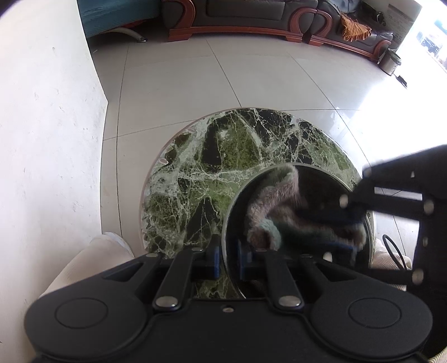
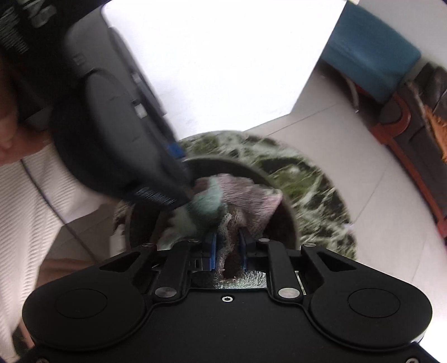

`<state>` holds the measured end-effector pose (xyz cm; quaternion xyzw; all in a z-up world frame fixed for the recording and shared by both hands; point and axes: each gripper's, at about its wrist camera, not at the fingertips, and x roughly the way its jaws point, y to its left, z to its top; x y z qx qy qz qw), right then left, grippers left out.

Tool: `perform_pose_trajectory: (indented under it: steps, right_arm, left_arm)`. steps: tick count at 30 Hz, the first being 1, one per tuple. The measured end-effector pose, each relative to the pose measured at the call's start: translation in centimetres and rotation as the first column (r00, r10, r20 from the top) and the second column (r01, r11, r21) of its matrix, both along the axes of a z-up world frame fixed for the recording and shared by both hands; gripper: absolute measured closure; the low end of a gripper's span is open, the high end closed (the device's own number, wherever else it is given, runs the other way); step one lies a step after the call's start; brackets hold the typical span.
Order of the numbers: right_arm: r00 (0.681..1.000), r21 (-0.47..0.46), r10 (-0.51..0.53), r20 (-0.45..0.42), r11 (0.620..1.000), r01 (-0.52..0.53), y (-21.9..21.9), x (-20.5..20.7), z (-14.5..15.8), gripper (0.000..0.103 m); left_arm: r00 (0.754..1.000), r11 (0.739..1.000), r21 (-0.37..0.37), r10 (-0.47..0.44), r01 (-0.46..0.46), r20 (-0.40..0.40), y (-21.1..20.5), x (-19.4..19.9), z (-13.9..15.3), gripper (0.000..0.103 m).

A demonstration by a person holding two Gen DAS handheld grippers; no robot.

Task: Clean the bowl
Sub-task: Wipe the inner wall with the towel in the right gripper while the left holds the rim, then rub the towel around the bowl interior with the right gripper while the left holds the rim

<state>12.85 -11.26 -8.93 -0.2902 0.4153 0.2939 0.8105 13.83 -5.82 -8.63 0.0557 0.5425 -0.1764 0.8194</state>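
Note:
A dark bowl with a shiny rim (image 1: 318, 178) stands on a round green marble table (image 1: 223, 156). My left gripper (image 1: 226, 258) is shut on the bowl's near rim, one blue pad outside and one inside. A fluffy pink and pale-green cloth (image 1: 276, 206) lies inside the bowl. My right gripper (image 1: 346, 231) comes in from the right and is shut on the cloth. In the right wrist view the right gripper (image 2: 227, 250) pinches the cloth (image 2: 234, 192) inside the bowl (image 2: 279, 190), with the left gripper (image 2: 173, 156) blurred at the upper left.
A white wall (image 1: 47, 134) stands at the left. Pale floor tiles (image 1: 223, 72) reach to a dark sofa with red wooden trim (image 1: 251, 16). A metal bin (image 1: 389, 61) stands far right. The person's light trousers (image 1: 95, 259) are beside the table.

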Motion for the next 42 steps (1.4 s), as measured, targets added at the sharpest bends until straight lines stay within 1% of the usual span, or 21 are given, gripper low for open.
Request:
perform_pose_trajectory:
  steps: [2,5,9,12,16,18,21,24,26,29,31,32,35,38,41,42]
  right_arm:
    - [1.000,0.000,-0.011,-0.001,1.000,0.011,-0.5,0.5,0.0,0.088]
    - [1.000,-0.013,-0.008,-0.020,1.000,0.007,-0.8,-0.2,-0.6,0.088]
    - [0.995,0.049,-0.011,-0.098,0.999,0.016,-0.9,-1.3,-0.5,0.087]
    - [0.997,0.052,0.026,-0.075,0.998,-0.022,-0.1,-1.2,-0.2,0.087]
    - [1.000,0.000,0.024,0.016,1.000,-0.024,0.3,0.1,0.2,0.088]
    - [1.000,0.004,0.008,0.004,1.000,-0.008,-0.2,0.5,0.1,0.088]
    - [1.000,0.004,-0.001,-0.028,1.000,0.001,-0.8,-0.3,-0.2,0.088]
    - [0.997,0.037,-0.005,-0.083,0.999,0.008,-1.0,-1.6,-0.3,0.088]
    - [0.995,0.058,0.005,-0.102,0.998,0.001,-0.7,-2.1,-0.1,0.088]
    - [0.997,0.056,0.019,-0.071,0.998,-0.015,-0.3,-1.6,0.3,0.088]
    - [1.000,0.037,0.006,-0.029,0.999,-0.004,-0.4,-0.8,0.6,0.088]
    - [1.000,0.034,-0.005,-0.022,0.999,0.006,-0.6,-0.4,0.7,0.088]
    - [0.999,0.042,-0.031,-0.043,0.999,0.033,-1.4,0.1,0.7,0.088]
    - [0.997,0.046,-0.031,-0.075,0.998,0.035,-1.7,-1.1,0.3,0.088]
    - [0.993,0.079,-0.024,-0.113,0.996,0.033,-1.3,-2.2,0.4,0.088]
    - [0.994,0.085,-0.012,-0.112,0.996,0.022,-1.0,-2.3,0.5,0.088]
  left_arm:
    - [1.000,1.000,-0.001,0.001,-0.001,0.003,0.0,0.0,0.0,0.092]
    - [1.000,1.000,0.000,0.011,-0.011,0.010,0.0,0.0,0.1,0.092]
    - [1.000,1.000,0.004,0.010,-0.010,0.011,0.1,0.0,0.2,0.092]
    - [1.000,1.000,0.005,0.009,-0.009,0.009,0.1,0.0,0.2,0.092]
    - [1.000,1.000,0.007,0.010,-0.011,0.008,0.2,0.0,0.2,0.092]
    - [1.000,1.000,0.005,0.012,-0.012,0.008,0.3,0.0,0.2,0.092]
    - [1.000,1.000,0.003,0.013,-0.013,0.011,0.3,-0.1,0.1,0.092]
    - [1.000,1.000,0.000,0.011,-0.011,0.009,0.3,-0.1,0.1,0.092]
    - [1.000,1.000,0.002,0.011,-0.011,0.009,0.3,-0.1,0.1,0.092]
    - [1.000,1.000,0.005,0.013,-0.013,0.008,0.4,-0.2,0.2,0.092]
    - [1.000,1.000,0.005,0.015,-0.015,0.006,0.5,-0.2,0.2,0.092]
    - [1.000,1.000,0.004,0.017,-0.017,0.005,0.6,-0.2,0.3,0.092]
    - [1.000,1.000,0.004,0.018,-0.019,0.006,0.5,-0.3,0.3,0.092]
    - [1.000,1.000,0.004,0.018,-0.018,0.006,0.5,-0.3,0.3,0.092]
    - [1.000,1.000,0.003,0.016,-0.016,0.006,0.5,-0.3,0.3,0.092]
    - [1.000,1.000,0.006,0.014,-0.014,0.007,0.5,-0.3,0.3,0.092]
